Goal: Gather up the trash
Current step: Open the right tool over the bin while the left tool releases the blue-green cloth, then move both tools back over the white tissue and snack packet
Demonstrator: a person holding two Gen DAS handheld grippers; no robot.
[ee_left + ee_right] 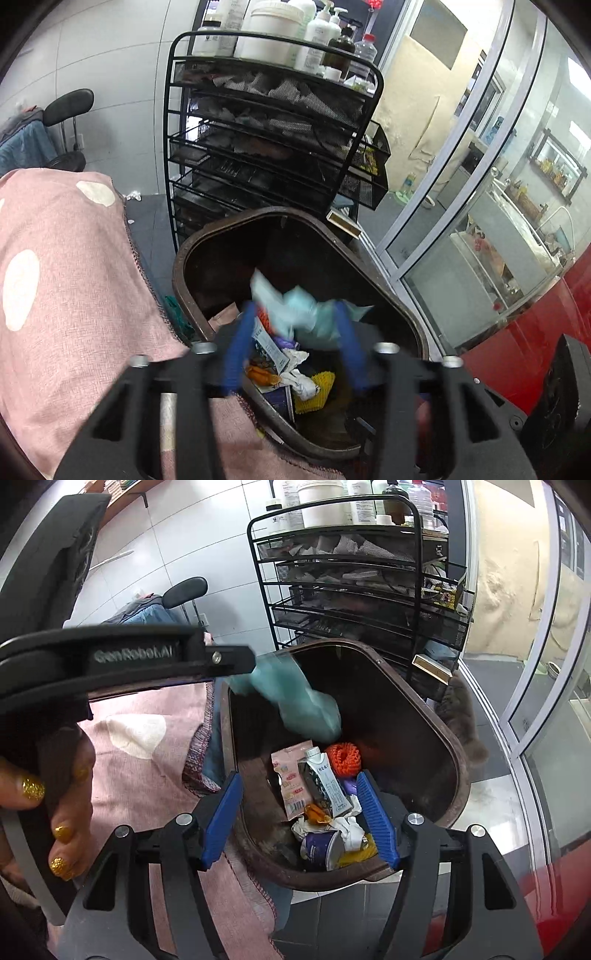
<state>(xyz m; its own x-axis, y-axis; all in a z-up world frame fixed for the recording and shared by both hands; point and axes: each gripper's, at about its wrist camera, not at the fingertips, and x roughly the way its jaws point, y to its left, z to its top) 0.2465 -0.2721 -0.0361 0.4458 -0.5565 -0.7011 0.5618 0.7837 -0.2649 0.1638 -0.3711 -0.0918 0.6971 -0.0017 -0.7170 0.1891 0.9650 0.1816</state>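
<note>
Item: 1 crumpled teal wrapper [295, 698], blurred, at the centre of the right wrist view, hanging over the open mouth of the brown bin [458, 775]; its long axis runs from upper left to lower right, the upper end just beside the tip of the left gripper [295, 332]. In the left wrist view the same wrapper sits between and just beyond the 2 blue pads [236, 354], which stand apart; whether either pad touches it cannot be told through the blur. Judgement: it is either slipping free or barely held, and lies directly ahead of and below the left gripper, which is the nearer tool. Bin contents below: 1 pink packet [290, 782], 1 small carton [325, 782], 1 orange net ball [343, 758], 1 paper cup [321, 849], crumpled white paper [347, 830]. Right gripper [301, 821]: blue pads spread wide, nothing between them, hovering over the bin's near rim at lower centre of its frame. Surroundings: pink spotted cloth [74, 266] at left, touching the bin; black wire rack [266, 122] behind, upper centre, bottles on top; glass partition [480, 184] at right.
</note>
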